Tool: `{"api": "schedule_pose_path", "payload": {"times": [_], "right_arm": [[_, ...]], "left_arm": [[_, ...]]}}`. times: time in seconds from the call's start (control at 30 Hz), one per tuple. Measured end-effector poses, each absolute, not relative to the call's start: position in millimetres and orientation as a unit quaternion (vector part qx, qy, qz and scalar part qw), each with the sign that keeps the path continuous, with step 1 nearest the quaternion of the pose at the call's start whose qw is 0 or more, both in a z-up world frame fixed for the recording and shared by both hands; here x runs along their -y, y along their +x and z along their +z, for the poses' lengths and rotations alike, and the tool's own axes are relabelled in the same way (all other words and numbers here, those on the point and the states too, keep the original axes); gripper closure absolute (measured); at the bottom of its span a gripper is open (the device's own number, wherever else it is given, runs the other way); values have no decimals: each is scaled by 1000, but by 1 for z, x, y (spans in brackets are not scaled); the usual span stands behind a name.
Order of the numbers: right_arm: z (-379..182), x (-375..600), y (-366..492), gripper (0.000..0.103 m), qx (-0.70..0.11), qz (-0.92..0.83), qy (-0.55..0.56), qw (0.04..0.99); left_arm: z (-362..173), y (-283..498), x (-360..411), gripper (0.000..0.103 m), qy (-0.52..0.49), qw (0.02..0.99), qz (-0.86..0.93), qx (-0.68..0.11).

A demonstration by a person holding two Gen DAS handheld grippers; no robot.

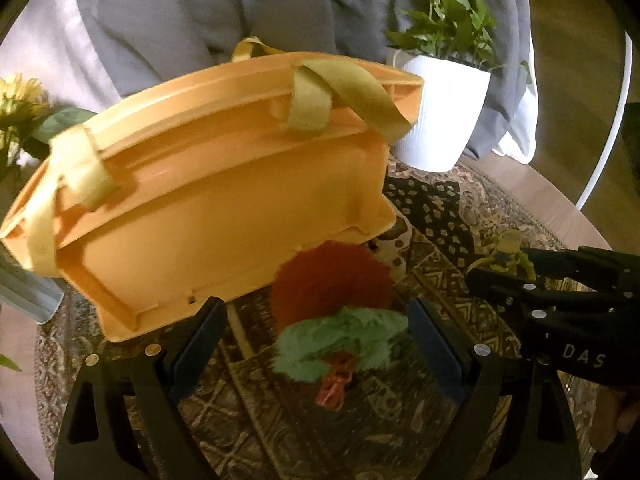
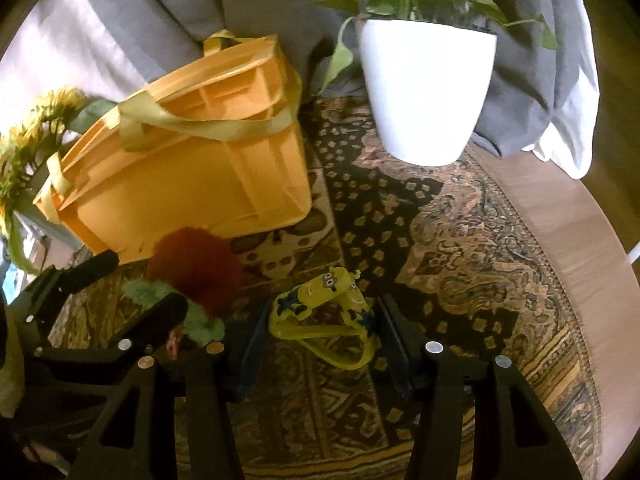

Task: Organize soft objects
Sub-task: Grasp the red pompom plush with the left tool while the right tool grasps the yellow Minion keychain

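An orange plastic basket (image 1: 224,208) with yellow-green fabric handles stands on the patterned cloth; it also shows in the right wrist view (image 2: 192,184). A plush strawberry (image 1: 332,280) with a red body and green fuzzy leaves lies in front of it, also seen from the right (image 2: 196,268). My left gripper (image 1: 316,348) is open, its fingers on either side of the strawberry's leafy end. A yellow Minion toy (image 2: 320,300) with a loop strap lies between the open fingers of my right gripper (image 2: 320,340).
A white pot (image 2: 424,88) with a green plant stands behind, on the round wooden table (image 2: 580,240). A yellow sunflower (image 1: 16,108) is at the far left. Grey bedding (image 1: 192,12) lies behind the table. The right gripper shows at the right of the left wrist view (image 1: 560,300).
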State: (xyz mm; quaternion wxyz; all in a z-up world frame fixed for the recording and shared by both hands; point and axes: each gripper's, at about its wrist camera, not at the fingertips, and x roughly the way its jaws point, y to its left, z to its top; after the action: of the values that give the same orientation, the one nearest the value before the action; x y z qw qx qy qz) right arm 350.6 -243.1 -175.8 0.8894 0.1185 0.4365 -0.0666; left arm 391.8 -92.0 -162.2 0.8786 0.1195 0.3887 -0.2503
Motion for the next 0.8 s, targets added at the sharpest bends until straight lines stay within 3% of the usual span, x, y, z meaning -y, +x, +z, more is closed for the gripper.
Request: {"api": "schedule_pose_path", "payload": {"times": [0.3,0.57,0.67,0.8], "right_arm": [[-187,261,355,49,-437,-71,137,886],[-193,264,360,49,-439,-65,146,884],[-194,262,360,49,-440,-60,146,884],[-190,259,360,49,-437,-54,145,886]], "left_arm": [[-182,405,118,22,138,869,-255,-401],[-199,417,129,54,133,858,-253,-427],[-202,419,129,62,133,858,-252,-428],[-201,418,124,65,128,859,-253,-427]]}}
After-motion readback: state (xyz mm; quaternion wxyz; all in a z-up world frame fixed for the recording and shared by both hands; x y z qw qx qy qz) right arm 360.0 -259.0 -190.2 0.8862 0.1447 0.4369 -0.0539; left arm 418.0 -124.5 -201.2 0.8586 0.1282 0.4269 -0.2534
